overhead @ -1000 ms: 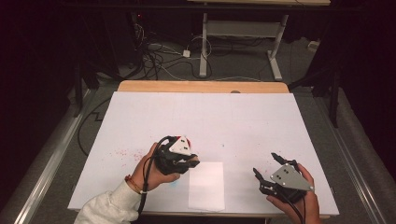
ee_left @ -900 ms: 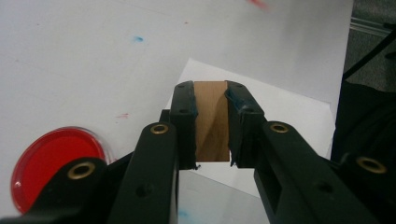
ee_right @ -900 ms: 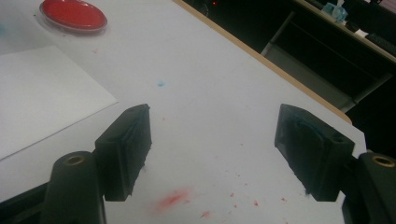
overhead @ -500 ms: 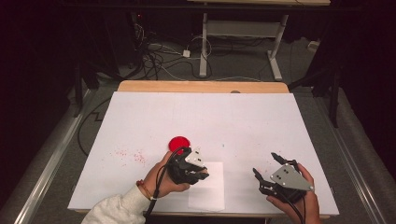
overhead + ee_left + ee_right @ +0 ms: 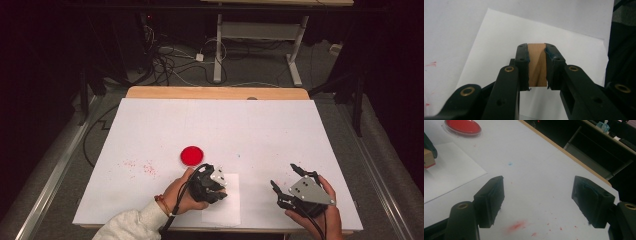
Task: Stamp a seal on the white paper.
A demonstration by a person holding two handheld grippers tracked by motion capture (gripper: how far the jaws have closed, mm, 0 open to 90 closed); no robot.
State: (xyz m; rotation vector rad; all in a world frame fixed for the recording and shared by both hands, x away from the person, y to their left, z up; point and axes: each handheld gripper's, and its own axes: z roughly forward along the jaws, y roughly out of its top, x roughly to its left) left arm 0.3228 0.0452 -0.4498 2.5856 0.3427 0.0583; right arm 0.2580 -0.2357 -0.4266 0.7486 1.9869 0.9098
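High view: left hand-held gripper clamps a wooden block over paper; right hand-held gripper gapes empty.

Worktop matt white, smooth, with a bare wood strip along its far edge. Paper sheet plain matt; block smooth grained wood. Tongs matt black plastic with brass-looking rivets; red dish glossy.

table: white top | red dish | paper sheet | red flecks
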